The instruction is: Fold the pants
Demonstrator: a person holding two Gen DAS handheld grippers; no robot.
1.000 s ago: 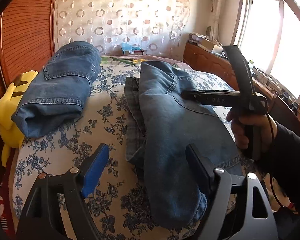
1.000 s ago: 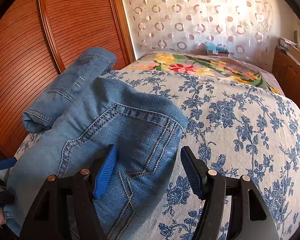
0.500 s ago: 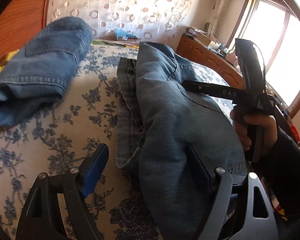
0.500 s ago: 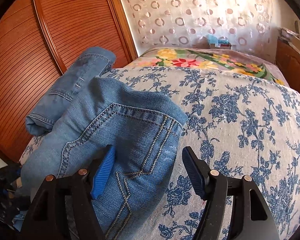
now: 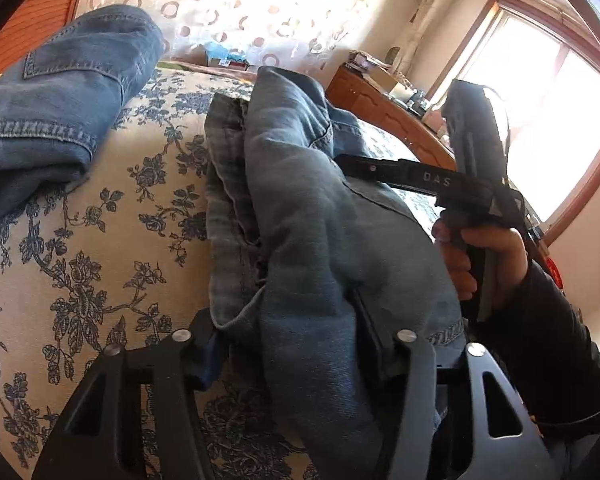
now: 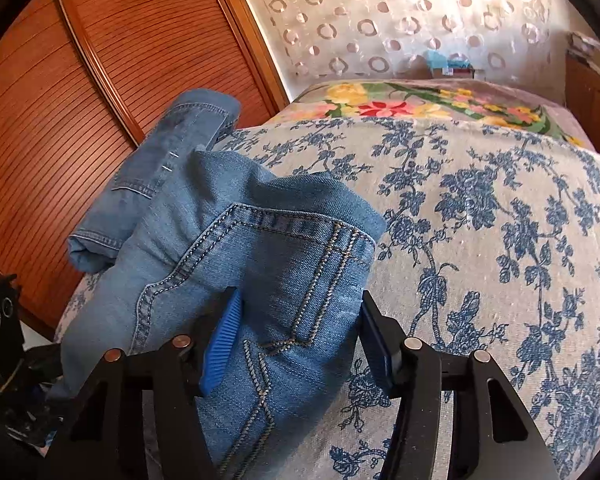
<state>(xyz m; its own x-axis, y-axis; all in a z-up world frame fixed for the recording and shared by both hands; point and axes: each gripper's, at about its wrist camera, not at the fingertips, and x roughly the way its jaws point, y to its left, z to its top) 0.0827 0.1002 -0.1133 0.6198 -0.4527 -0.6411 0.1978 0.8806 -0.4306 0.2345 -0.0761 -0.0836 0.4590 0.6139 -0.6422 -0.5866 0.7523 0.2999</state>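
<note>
The pants (image 5: 320,240), a pair of blue jeans, lie lengthwise down the middle of the bed (image 5: 80,260), bunched into a thick ridge over its blue-flowered cover.

In the left wrist view the left gripper (image 5: 290,340) sits at 6 o'clock. Its jaws have just been closing, and the leg end of the jeans is between them: the blue-padded finger presses the frayed hem on one side and the other finger sinks into the denim fold on the other, so the claw is half closed and clamped on cloth.

In the right wrist view the right gripper (image 6: 296,336) is also at 6 o'clock, over the waistband and pocket stitching. Its jaws have likewise just been closing. The far pad meets the outer edge of the denim and the ribbed blue pad lies against the cloth by the seam, gripping a wide fold.

From the left camera, the right gripper's body and the hand (image 5: 480,256) holding it show at 3 o'clock, beside the jeans.

A second pair of folded jeans (image 5: 60,92) rests at 10 o'clock, well apart from the first.
</note>
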